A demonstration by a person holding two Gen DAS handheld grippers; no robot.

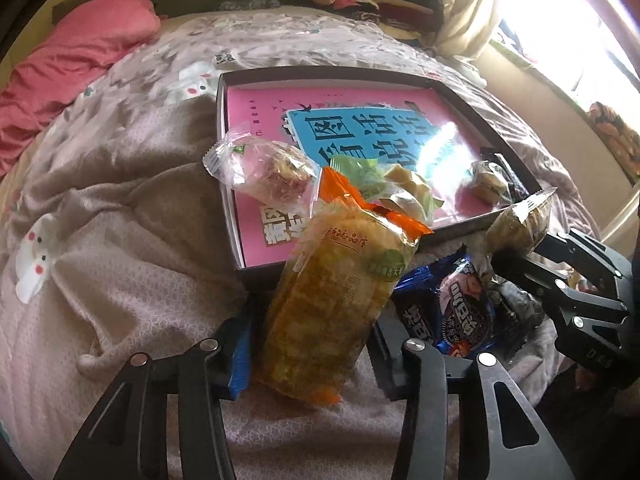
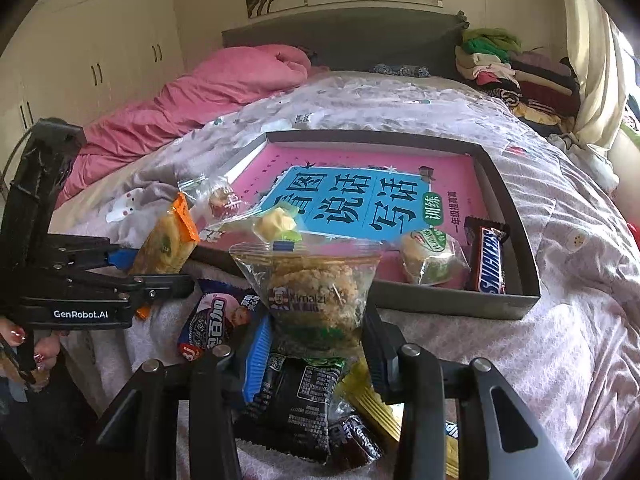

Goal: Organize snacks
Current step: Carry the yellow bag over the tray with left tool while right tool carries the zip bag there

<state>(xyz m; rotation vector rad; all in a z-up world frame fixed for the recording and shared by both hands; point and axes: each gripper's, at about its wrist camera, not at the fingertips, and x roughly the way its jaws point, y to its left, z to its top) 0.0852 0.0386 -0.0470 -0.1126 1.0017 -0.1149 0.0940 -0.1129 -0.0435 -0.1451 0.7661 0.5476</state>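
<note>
My left gripper (image 1: 308, 344) is pinching an orange-topped pack of crackers (image 1: 336, 292) by its near end, so the pack stands up off the bed, tilted toward the tray. In the right wrist view the same pack sits at the left, between the blue pads of that gripper, just short of the tray's near left corner.

My right gripper (image 2: 316, 344) is clamped on a clear bag of rice cakes (image 2: 316, 292), its pads pressing the bag's sides, and the bag stands upright just in front of the tray's near wall.

The tray (image 2: 452, 304) is a shallow dark box on the flowered bedspread (image 1: 100, 240), with a pink and blue book (image 2: 360, 200) lying flat on its floor. On the book, at the near right, lie a chocolate bar (image 2: 490, 260) along the right wall and a round wrapped cake (image 2: 432, 260) just left of it, touching or nearly so. A clear-wrapped pastry (image 1: 268, 172) hangs over the tray's left wall, and a green-wrapped pale sweet (image 2: 278, 224) rests near the near edge.

On the bedspread in front of the tray, between my two grippers, lies a blue cookie pack (image 1: 456, 308). Below my right gripper lie a black packet (image 2: 296, 396) and a yellow wrapper (image 2: 372, 404) just to its right.

A pink quilt (image 2: 224, 92) is bunched at the far left of the bed, and folded clothes (image 2: 516, 76) are stacked at the far right.
</note>
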